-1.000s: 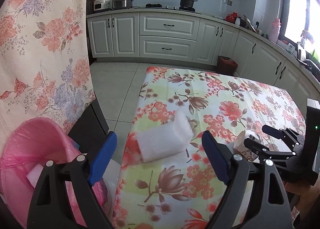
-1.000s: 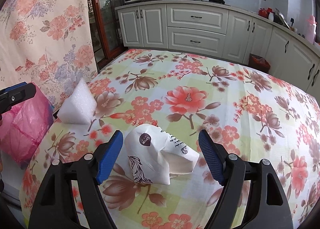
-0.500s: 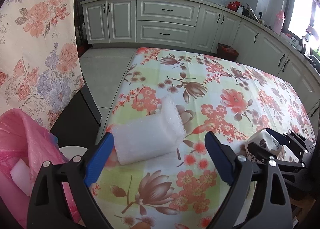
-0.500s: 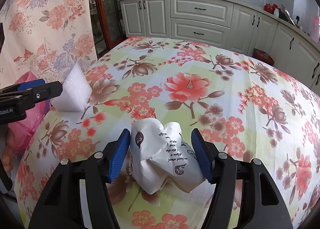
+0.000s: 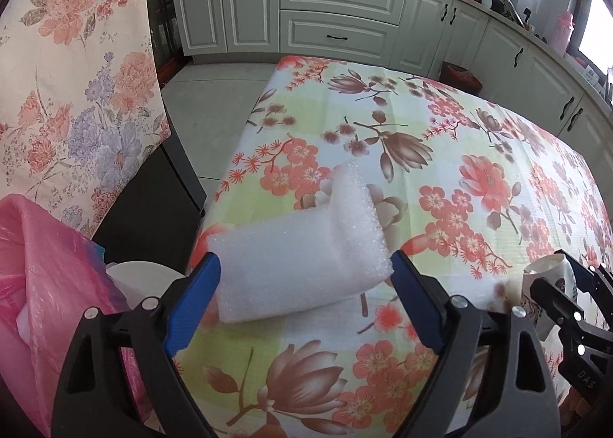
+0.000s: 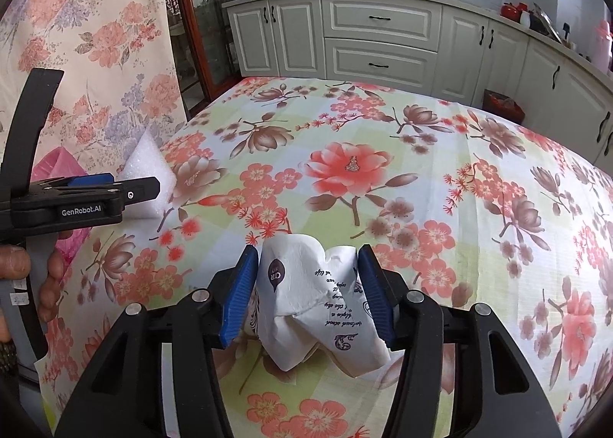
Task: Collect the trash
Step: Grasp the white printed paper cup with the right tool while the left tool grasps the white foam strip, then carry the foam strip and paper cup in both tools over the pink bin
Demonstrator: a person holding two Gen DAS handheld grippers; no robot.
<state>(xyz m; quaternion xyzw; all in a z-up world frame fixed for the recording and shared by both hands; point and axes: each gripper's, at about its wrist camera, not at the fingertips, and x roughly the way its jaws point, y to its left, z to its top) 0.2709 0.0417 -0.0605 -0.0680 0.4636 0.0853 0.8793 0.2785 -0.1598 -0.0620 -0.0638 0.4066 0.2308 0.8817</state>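
Observation:
A white foam block [image 5: 302,246] lies near the left edge of the floral table; it also shows in the right wrist view [image 6: 147,170]. My left gripper [image 5: 306,296] is open with its blue pads on either side of the foam's near end. My right gripper [image 6: 308,292] is shut on a crumpled white paper cup [image 6: 318,296] with dark print, resting on the tablecloth. The cup and right gripper show at the right of the left wrist view [image 5: 551,281]. The pink trash bag [image 5: 42,277] hangs beside the table at lower left.
The floral tablecloth [image 6: 383,170] covers the whole table. A floral curtain [image 5: 69,74] hangs at the left above a dark chair or stand [image 5: 153,200]. White kitchen cabinets [image 6: 379,40] and a small bin [image 6: 502,105] stand behind the table.
My left gripper has moved forward over the table until its pads flank the foam. My right gripper has closed its pads onto the paper cup.

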